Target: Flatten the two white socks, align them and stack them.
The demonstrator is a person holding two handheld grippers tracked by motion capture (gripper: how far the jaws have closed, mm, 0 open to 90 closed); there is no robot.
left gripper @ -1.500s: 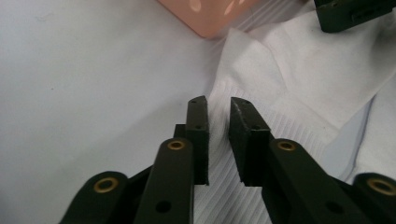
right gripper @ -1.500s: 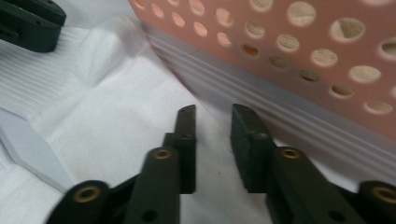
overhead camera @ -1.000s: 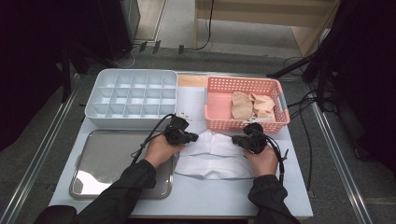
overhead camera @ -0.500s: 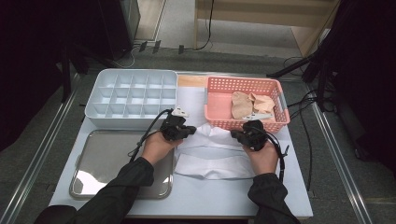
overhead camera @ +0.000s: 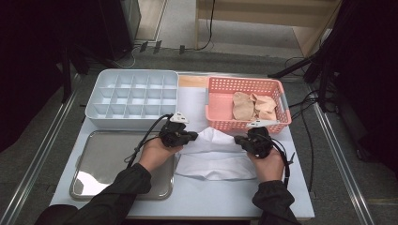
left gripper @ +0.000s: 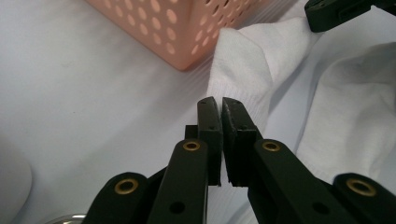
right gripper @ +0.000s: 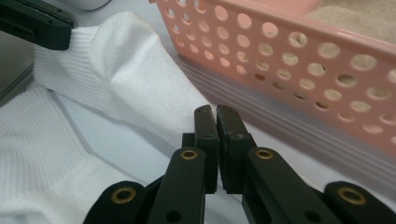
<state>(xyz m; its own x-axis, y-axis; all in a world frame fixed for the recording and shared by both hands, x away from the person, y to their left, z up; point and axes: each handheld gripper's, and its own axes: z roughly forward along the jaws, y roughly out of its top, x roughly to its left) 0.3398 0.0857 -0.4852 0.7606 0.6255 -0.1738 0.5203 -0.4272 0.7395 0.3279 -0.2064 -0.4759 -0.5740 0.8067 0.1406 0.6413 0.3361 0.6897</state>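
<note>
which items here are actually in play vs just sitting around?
In play:
left gripper, shut on the white sock
right gripper, shut on the same sock
second white sock, lying under it

Lying about:
pink basket with beige socks
divided tray
metal tray

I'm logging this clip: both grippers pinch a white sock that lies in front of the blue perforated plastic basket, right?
One slip: the perforated plastic basket is pink, not blue, as the high view shows. The rest holds: the left gripper and right gripper each pinch the white ribbed sock in front of it.
</note>
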